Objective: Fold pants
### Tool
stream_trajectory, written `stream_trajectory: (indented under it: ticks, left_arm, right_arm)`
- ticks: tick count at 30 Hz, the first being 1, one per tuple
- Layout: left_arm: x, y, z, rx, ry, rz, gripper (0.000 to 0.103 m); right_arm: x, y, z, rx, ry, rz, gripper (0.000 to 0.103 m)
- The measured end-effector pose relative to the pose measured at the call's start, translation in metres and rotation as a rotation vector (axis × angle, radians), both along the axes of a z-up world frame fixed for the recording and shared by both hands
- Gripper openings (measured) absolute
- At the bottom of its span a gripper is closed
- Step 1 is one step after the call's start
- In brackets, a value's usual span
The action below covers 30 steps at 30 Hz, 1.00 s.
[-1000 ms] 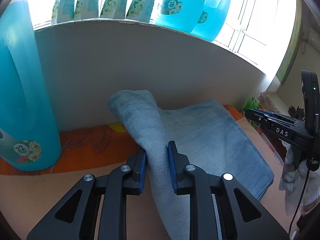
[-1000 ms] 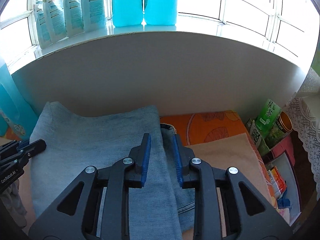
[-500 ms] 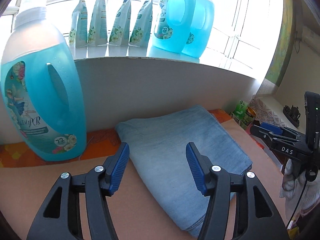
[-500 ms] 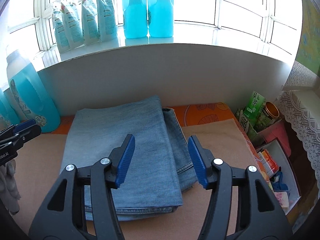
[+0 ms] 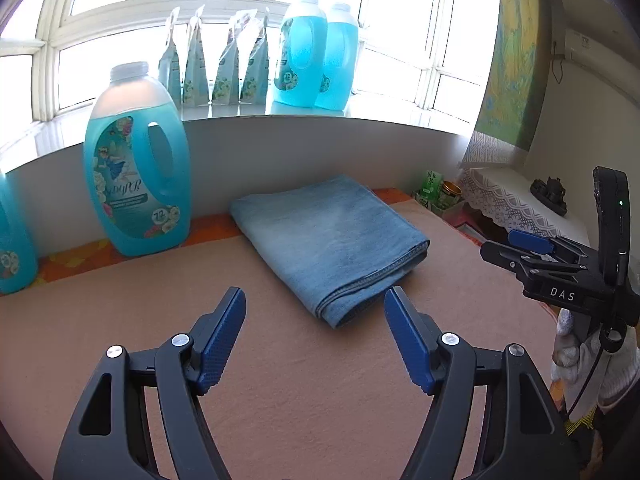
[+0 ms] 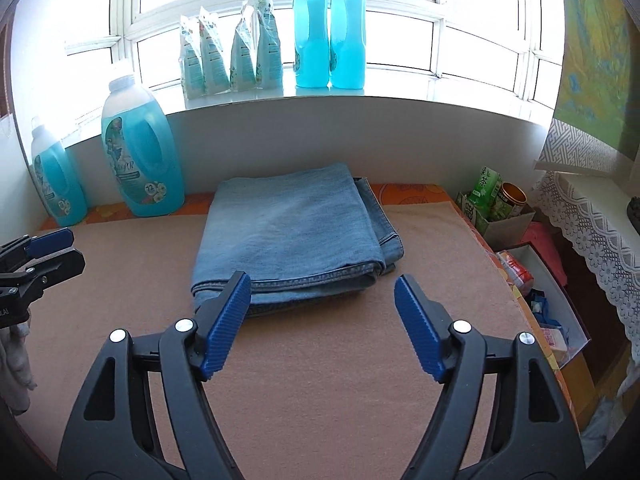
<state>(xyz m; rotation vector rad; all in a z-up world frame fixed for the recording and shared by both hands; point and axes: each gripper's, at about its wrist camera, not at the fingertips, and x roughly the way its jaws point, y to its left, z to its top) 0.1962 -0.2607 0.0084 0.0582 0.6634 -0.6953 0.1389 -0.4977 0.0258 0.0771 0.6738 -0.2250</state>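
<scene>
The folded blue denim pants (image 6: 292,232) lie just right of the big turquoise detergent bottle (image 6: 140,156) — soft, heavy, best pinched at the thick hem — both black-and-blue grippers, left (image 5: 316,340) and right (image 6: 322,324), opening, empty.

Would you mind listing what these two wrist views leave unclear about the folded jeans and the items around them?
- Folded jeans: inner layers and underside hidden by the top layer, both views.
- Small bottle: cut off by the left wrist view's left edge.
- Bottle label: small print too small to read.
- Open box: contents too small, right wrist view.
</scene>
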Motion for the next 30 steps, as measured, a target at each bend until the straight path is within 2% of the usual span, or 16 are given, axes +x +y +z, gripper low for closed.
stream_trajectory:
  ticks: [6,9,11,13,15,17,24,30]
  left_arm:
    - [-0.050,0.017,0.011,-0.027,-0.033,-0.033,0.072]
    - [-0.075,0.028,0.015,-0.031,-0.055,-0.036,0.080]
    - [-0.090,0.035,0.016,-0.024,-0.074,-0.032,0.081]
    - [-0.103,0.042,0.015,-0.019,-0.090,-0.027,0.081]
    - [-0.117,0.049,0.014,-0.014,-0.104,-0.028,0.081]
    - [-0.128,0.054,0.011,-0.009,-0.113,-0.024,0.081]
    - [-0.156,0.071,-0.003,0.004,-0.096,0.021,0.081]
    - [-0.172,0.083,-0.012,0.014,-0.083,0.059,0.082]
  right_arm:
    - [-0.051,0.025,-0.004,0.026,-0.030,-0.039,0.082]
    - [-0.075,0.037,-0.007,0.045,-0.036,-0.058,0.089]
    - [-0.091,0.045,-0.008,0.055,-0.046,-0.074,0.090]
    - [-0.108,0.053,-0.008,0.035,-0.065,-0.106,0.091]
    - [-0.123,0.063,-0.007,0.012,-0.078,-0.138,0.098]
    - [-0.138,0.071,-0.005,0.004,-0.088,-0.157,0.101]
    - [-0.179,0.094,0.000,-0.013,-0.120,-0.212,0.102]
    - [-0.196,0.106,-0.002,-0.008,-0.130,-0.233,0.103]
